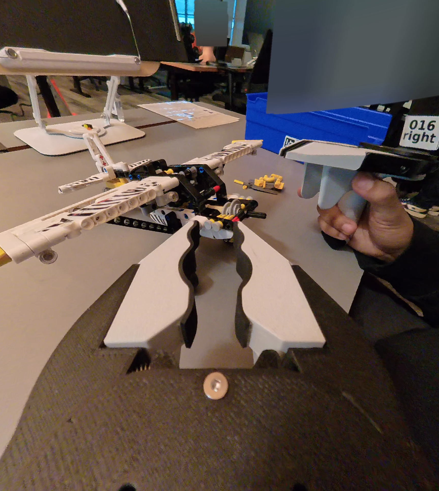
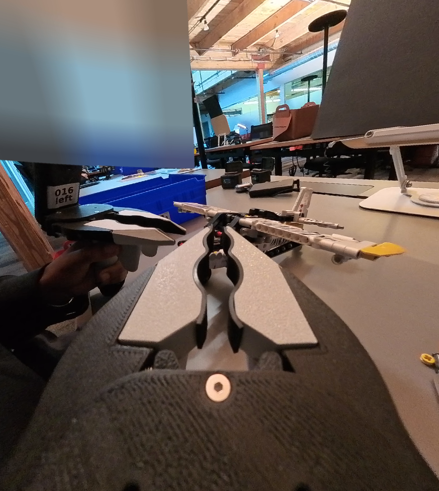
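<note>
Nose of the brick-built model plane (image 1: 144, 202), mid-table with wings spanning crosswise, lies just ahead of the left claw (image 1: 215, 228), jaws apart around its white front, while the right claw (image 2: 219, 233) nearly together, hovers alongside.

Blue bin (image 1: 306, 127), paper sheet (image 1: 189, 113), white monitor stand (image 1: 80, 135), grey table (image 1: 53, 305).

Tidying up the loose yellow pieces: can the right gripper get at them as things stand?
Probably yes: the loose yellow pieces lie uncovered on the table beside the model plane, and the right gripper hangs close by with nothing between.
</note>
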